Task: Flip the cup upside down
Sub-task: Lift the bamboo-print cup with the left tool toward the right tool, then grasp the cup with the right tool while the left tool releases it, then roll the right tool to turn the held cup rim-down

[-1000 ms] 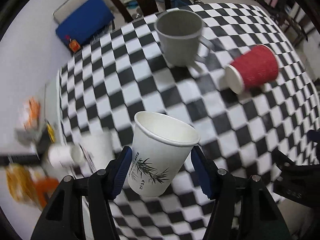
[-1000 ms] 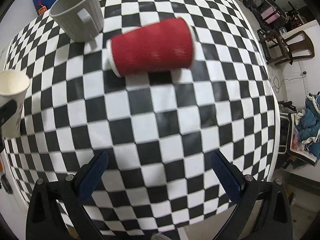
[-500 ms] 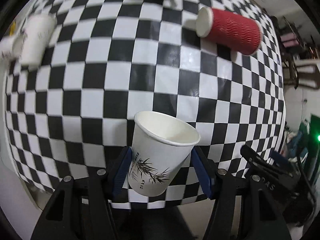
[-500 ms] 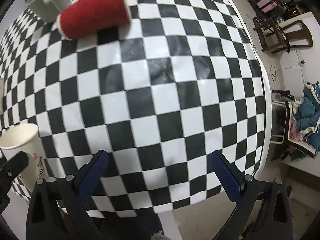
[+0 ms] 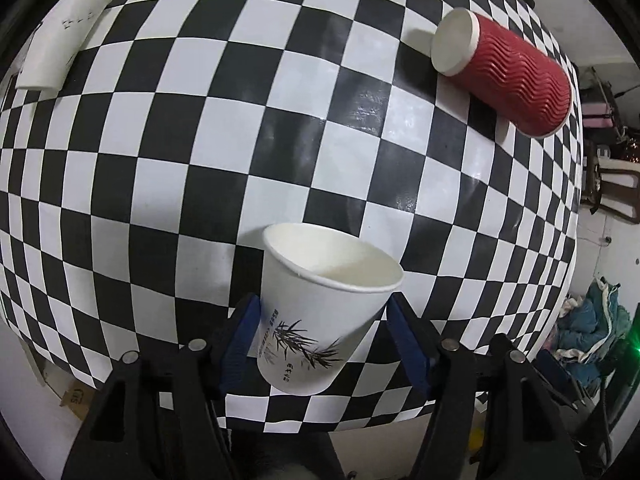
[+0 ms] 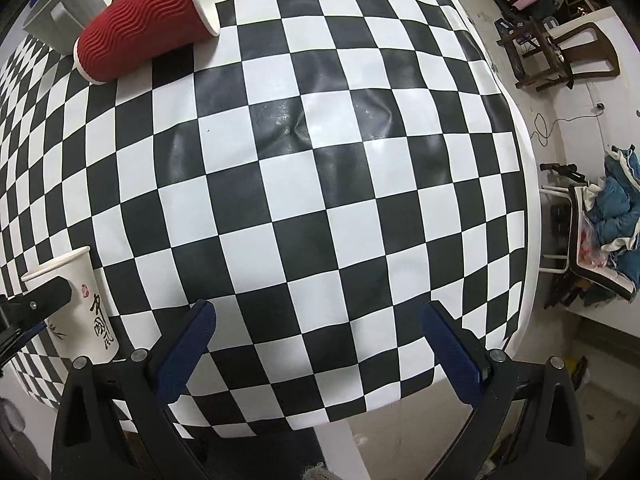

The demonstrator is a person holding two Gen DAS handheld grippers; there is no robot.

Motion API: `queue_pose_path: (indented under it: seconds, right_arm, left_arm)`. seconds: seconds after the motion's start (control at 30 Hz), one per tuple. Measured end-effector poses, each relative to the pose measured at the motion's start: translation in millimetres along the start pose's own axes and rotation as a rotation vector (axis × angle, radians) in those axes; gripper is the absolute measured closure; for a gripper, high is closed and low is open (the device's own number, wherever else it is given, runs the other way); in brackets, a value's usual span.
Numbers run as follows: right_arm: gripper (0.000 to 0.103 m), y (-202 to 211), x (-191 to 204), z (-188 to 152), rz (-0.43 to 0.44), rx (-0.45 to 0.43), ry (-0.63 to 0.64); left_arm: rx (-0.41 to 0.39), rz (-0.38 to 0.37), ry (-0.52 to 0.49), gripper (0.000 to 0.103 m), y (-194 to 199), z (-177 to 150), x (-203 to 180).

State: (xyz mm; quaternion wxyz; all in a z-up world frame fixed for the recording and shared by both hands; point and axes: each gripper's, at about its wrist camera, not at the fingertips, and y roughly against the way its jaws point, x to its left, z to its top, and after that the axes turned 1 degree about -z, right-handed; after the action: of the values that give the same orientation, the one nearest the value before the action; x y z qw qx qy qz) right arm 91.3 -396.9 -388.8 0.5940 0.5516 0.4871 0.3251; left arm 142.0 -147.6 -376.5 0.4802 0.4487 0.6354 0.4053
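Note:
My left gripper (image 5: 324, 340) is shut on a white paper cup with a bamboo print (image 5: 320, 316). It holds the cup above the checkered table (image 5: 200, 160), mouth pointing away from me toward the table. The same cup shows in the right wrist view (image 6: 80, 308) at the far left, clamped by the left gripper's finger. My right gripper (image 6: 316, 340) is open and empty over the table's near edge.
A red ribbed paper cup (image 5: 508, 72) lies on its side at the far right; it also shows in the right wrist view (image 6: 148, 20). A grey mug (image 6: 64, 8) stands behind it. Another white cup (image 5: 60, 40) lies at the far left. Chairs and clothes sit beyond the table's right edge.
My left gripper has tipped forward with the white cup, so the view now looks down on the table. The right gripper has drawn back toward the table's near edge.

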Motion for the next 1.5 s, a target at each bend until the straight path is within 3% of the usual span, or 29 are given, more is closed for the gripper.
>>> queue_pose_path:
  seconds: [0.1,0.17,0.3,0.4,0.53,0.57,0.67,0.8,0.9,1.0,1.1,1.2,1.3,1.4,1.5]
  right_arm:
    - [0.000,2.8,-0.2,0.7,0.002,-0.003,-0.006]
    - [0.000,4.6,-0.8,0.4,0.002,-0.005,-0.006]
    - [0.000,9.0,-3.0,-0.3,0.002,-0.014,-0.009]
    - [0.000,13.9,-6.8,-1.7,0.013,-0.016,-0.018]
    - [0.000,32.1,-7.3,-5.9,0.034,-0.039,-0.001]
    - [0.000,41.1,-5.3,-8.0,0.035,-0.057,0.021]
    - [0.000,65.8,8.5,-11.1,0.023,-0.123,0.126]
    - [0.000,98.9,54.0,-22.5,-0.070,-0.237,0.433]
    - [0.000,111.1,108.5,-44.1,-0.213,-0.313,0.781]
    - [0.000,105.8,156.0,-71.2,-0.354,-0.376,1.124]
    - [0.000,80.2,195.7,-107.9,-0.581,-0.449,1.530]
    - [0.001,42.1,206.6,-145.0,-0.827,-0.554,1.937]
    - [0.002,5.0,194.9,-163.0,-1.045,-0.576,2.293]
    - [0.010,-22.0,182.5,-166.1,-1.215,-0.611,2.524]
    - [0.015,-36.7,180.4,-162.8,-1.309,-0.657,2.688]
  left_arm:
    - [-0.001,0.013,-0.011,0.037,-1.1,-2.3,-1.4]
    - [-0.002,0.043,-0.017,0.023,-2.3,-1.0,-1.6]
    - [-0.012,0.047,-0.038,0.010,5.2,4.9,1.1]
    - [-0.051,0.059,-0.059,0.009,19.4,3.8,0.5]
    - [-0.189,0.092,-0.122,0.004,61.1,-5.3,1.9]
    - [-0.250,0.112,-0.144,0.000,76.4,-10.9,4.9]
    - [-0.383,0.192,-0.182,0.000,107.5,-27.0,18.3]
    - [-0.476,0.280,-0.177,0.000,126.2,-47.0,47.7]
    - [-0.501,0.337,-0.141,0.000,124.3,-61.1,74.8]
    - [-0.473,0.405,-0.096,0.000,100.6,-71.2,93.8]
    - [-0.423,0.431,-0.029,0.000,72.1,-78.9,119.4]
    - [-0.381,0.424,0.019,0.000,51.4,-82.8,131.0]
    - [-0.371,0.410,0.042,0.000,40.2,-89.8,137.7]
    - [-0.370,0.399,0.061,0.000,35.3,-87.8,140.4]
    - [-0.367,0.388,0.075,0.000,32.2,-84.9,143.5]
